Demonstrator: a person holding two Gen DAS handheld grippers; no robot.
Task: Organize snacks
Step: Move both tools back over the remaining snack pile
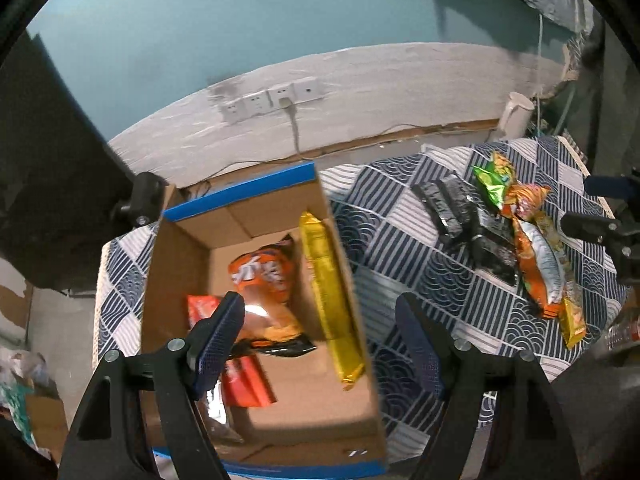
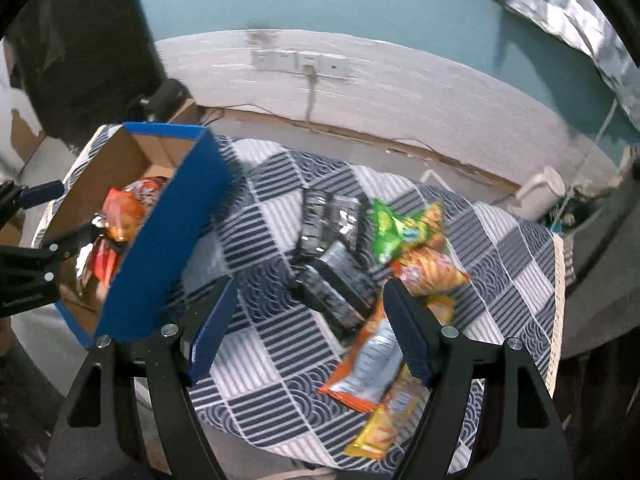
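A blue-edged cardboard box (image 1: 192, 264) stands on the left of the table; it also shows in the right wrist view (image 2: 160, 248). Inside lie an orange chip bag (image 1: 266, 276), a long gold packet (image 1: 330, 300) and a red packet (image 1: 244, 380). My left gripper (image 1: 320, 344) is open and empty above the box. My right gripper (image 2: 310, 332) is open and empty above the cloth. Loose snacks lie on the cloth: black packets (image 2: 332, 256), a green bag (image 2: 390, 232), an orange and silver bag (image 2: 370, 364) and a yellow packet (image 2: 384, 420).
The round table wears a blue and white patterned cloth (image 2: 280, 360). A white wall with sockets (image 1: 272, 98) is behind. A white kettle (image 2: 540, 196) stands at the far right. A black clamp (image 1: 142, 200) sits by the box's far left corner.
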